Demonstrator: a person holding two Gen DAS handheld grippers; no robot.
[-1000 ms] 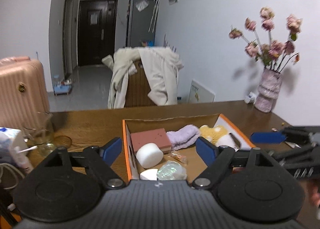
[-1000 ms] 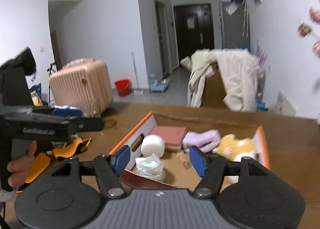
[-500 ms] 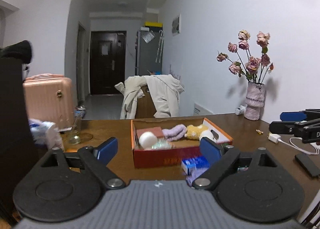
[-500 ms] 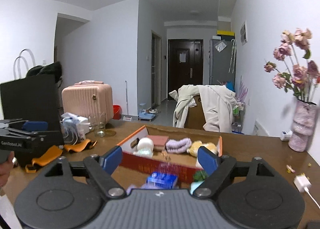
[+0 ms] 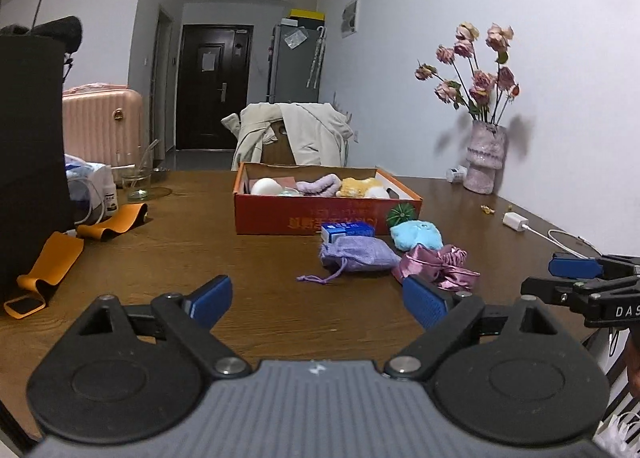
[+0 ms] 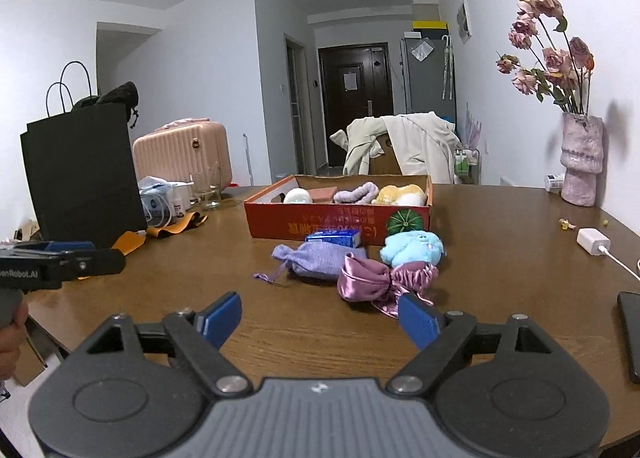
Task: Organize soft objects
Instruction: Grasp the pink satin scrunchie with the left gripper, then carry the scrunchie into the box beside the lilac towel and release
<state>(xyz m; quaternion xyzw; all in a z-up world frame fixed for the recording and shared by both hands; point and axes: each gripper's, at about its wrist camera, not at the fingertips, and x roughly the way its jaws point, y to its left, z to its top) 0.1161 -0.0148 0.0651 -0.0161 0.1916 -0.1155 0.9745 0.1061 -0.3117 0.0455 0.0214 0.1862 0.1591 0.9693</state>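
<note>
An orange-red cardboard box (image 5: 280, 218) (image 6: 304, 222) stands mid-table holding a white ball, a pink sponge, a purple band and a yellow plush. In front of it lie a lilac drawstring pouch (image 5: 358, 254) (image 6: 320, 262), a light blue plush (image 5: 416, 234) (image 6: 412, 248), a pink satin scrunchie (image 5: 440, 264) (image 6: 380, 282), a small blue carton (image 5: 346, 232) and a green ball (image 6: 404, 220). My left gripper (image 5: 318, 298) is open and empty, short of the pouch. My right gripper (image 6: 320, 318) is open too, its right finger just before the scrunchie.
A black paper bag (image 6: 84, 166) and orange straps (image 5: 52, 258) occupy the left side, with a glass (image 5: 136, 178) behind. A vase of dried roses (image 5: 484, 162) stands far right. A white charger (image 6: 592, 240) and a dark phone (image 6: 630, 334) lie at the right edge.
Both grippers have pulled back from right over the box toward the near side of the table and dropped lower. Their jaws have spread wider. The loose items before the box have come into view.
</note>
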